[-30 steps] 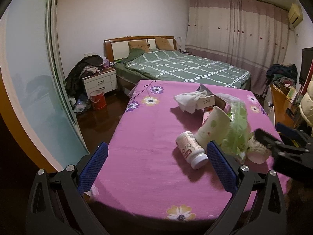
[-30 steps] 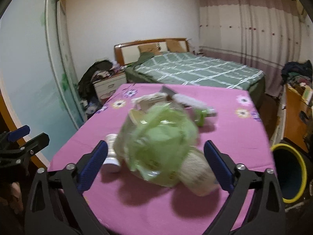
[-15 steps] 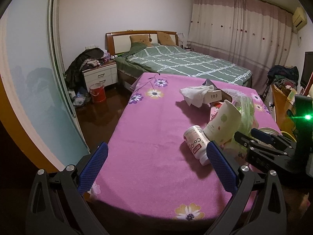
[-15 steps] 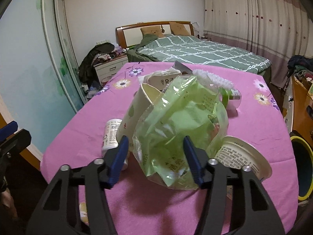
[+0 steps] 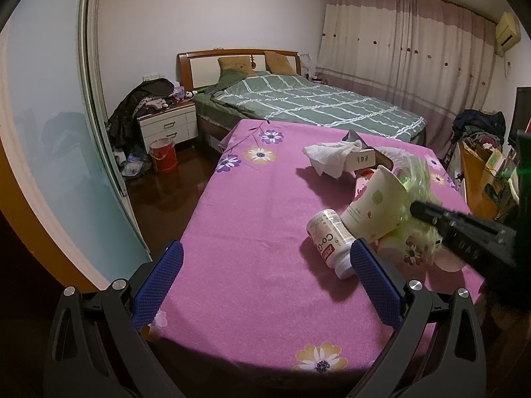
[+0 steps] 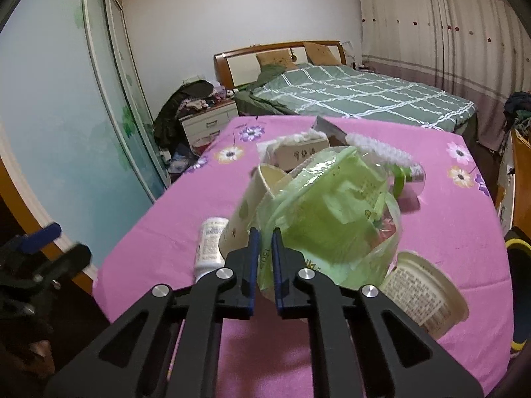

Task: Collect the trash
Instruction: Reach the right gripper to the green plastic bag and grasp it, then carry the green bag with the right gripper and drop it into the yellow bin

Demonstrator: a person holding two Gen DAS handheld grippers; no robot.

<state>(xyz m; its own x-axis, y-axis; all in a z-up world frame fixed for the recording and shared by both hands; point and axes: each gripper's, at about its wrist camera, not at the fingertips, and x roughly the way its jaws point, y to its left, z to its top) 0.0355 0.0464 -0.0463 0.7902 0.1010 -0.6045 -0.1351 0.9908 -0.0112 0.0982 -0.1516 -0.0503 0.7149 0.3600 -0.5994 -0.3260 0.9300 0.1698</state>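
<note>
Right claw is pressed together on the near edge of the green plastic bag, a thin fold of film pinched between its blue pads; how far the fold runs back between the pads is hidden by the fingers themselves. That bag bulges up directly ahead of the claw and screens most of what lies beyond it on the pink flowered tablecloth. Left of the claw, touching the bag, a paper cup lies on its side, its base concealed behind the left finger; further left a white bottle lies flat, its cap cut off by the same finger. Right of the claw and near it, a round tub rests tilted, its print too small to read. Beyond the bag, a small cardboard box and a clear bottle with a green band are only partly exposed; whether they touch the bag cannot be determined. Left claw stands spread wide over bare cloth with nothing between its fingers; the white bottle lies just inside its right finger, its lower end covered by that finger. From that view the right claw enters from the right as a blurred dark shape, its tip buried in the bag, so the grip is not legible there. Crumpled tissue lies well ahead.
</note>
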